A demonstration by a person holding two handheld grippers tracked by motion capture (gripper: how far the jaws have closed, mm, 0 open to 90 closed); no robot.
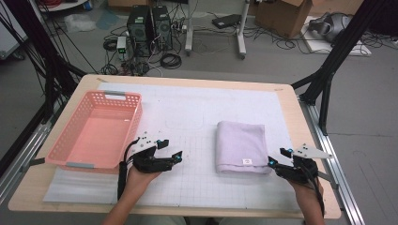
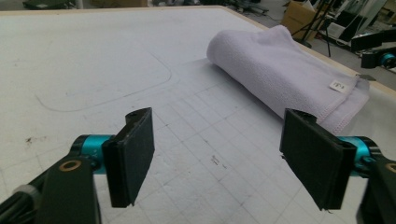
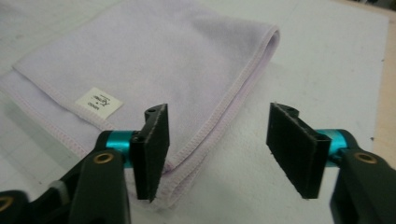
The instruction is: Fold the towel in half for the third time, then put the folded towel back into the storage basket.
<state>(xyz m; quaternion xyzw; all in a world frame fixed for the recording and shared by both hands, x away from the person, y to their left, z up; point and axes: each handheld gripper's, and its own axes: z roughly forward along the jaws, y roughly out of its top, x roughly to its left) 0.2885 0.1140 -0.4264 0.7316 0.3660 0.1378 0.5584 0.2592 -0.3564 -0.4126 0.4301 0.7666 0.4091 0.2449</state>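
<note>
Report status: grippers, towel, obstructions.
Left gripper open, short of folded towel. Right gripper open at its near corner. Pink basket off left.

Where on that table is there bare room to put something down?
The white mat lies bare between the pink basket and the folded towel, and behind the towel to the far edge. It is tighter at the near edge, where the left tongs and right tongs sit.

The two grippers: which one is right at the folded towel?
The right gripper, open at the lilac towel's near corner beside its white label. The left gripper sits apart from it, nearer the pink basket.
</note>
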